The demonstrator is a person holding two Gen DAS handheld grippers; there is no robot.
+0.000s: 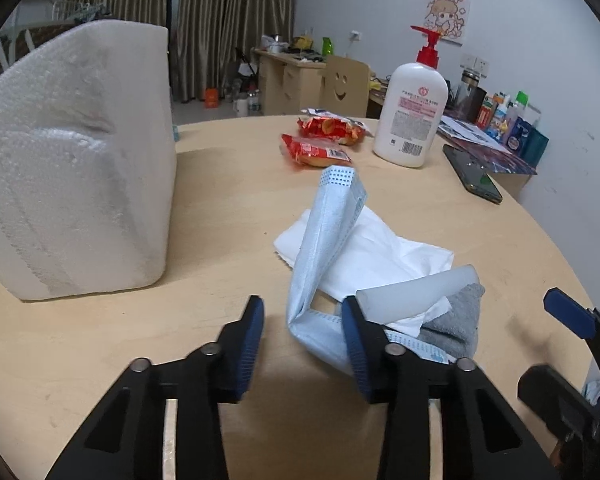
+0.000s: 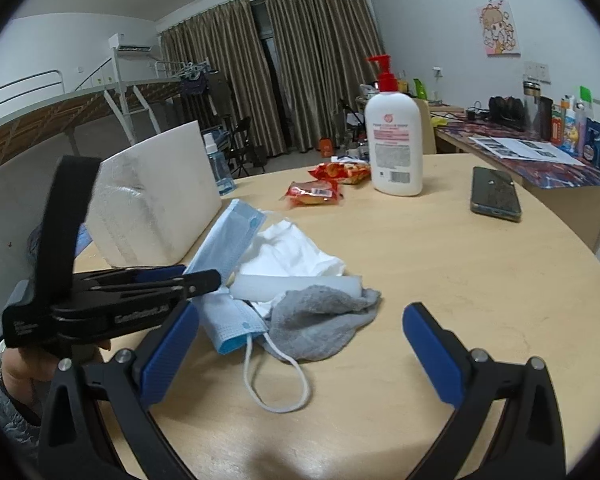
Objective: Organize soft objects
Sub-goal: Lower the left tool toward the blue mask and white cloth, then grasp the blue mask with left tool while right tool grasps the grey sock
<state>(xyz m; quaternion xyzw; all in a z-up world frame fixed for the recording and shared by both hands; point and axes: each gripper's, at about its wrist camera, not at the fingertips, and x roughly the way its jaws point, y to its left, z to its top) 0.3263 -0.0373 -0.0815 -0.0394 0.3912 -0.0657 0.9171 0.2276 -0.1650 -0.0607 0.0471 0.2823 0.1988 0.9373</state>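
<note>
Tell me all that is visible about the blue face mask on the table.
The blue face mask is a pleated, thin fabric piece, folded and partly raised. It lies over the white tissue, beside the gray cloth. Its white ear loop rests on the wooden table. The left gripper has a fold between its fingers; contact is unclear.

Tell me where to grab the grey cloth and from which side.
Pinch the grey cloth at its free near-right lobe, coming from the right hand-held gripper's side. Its far edge is tucked under the white foam roll, and the mask lies against its left.
</note>
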